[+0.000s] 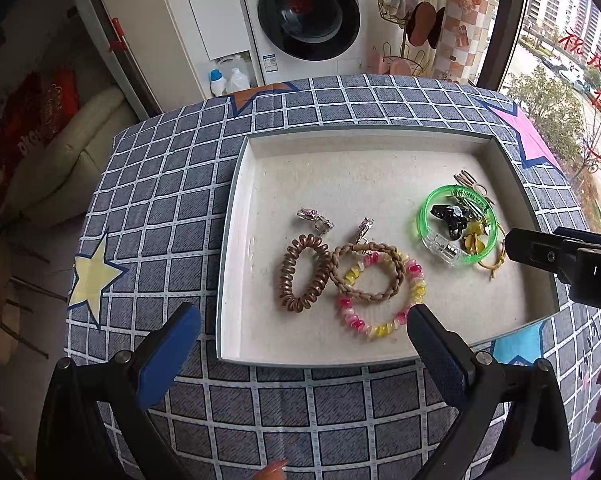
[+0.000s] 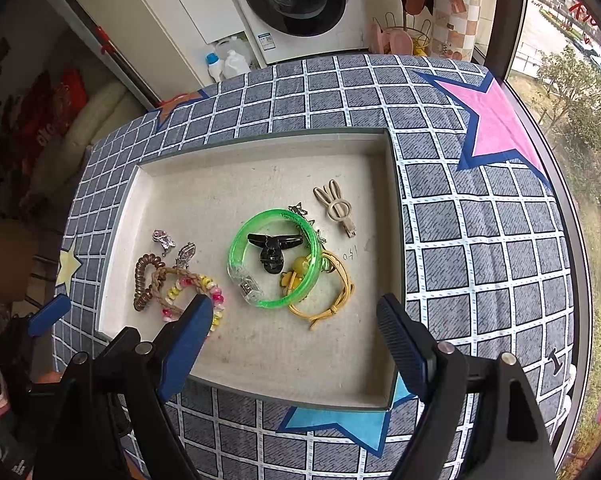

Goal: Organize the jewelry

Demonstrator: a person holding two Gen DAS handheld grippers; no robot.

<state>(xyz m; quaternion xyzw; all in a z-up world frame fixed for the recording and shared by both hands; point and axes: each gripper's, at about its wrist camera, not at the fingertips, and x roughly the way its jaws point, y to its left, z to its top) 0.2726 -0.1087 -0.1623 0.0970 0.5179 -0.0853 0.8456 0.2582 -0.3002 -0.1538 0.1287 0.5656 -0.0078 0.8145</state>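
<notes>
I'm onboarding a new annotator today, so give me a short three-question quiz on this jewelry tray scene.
1. True or false: the black claw clip lies inside the green bangle.
2. Which piece crosses over the pink-and-yellow beaded bracelet? A) braided tan bracelet B) rabbit-shaped clip C) yellow cord
3. Fill in: the right gripper has its jaws ____ with nothing between them.

Key: 1 true; 2 A; 3 open

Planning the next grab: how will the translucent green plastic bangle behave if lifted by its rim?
The translucent green plastic bangle looks rigid, so it should keep its round shape. Its glossy rim may slip between pads. The black claw clip lying inside the ring would probably stay behind in the white tray.
</notes>
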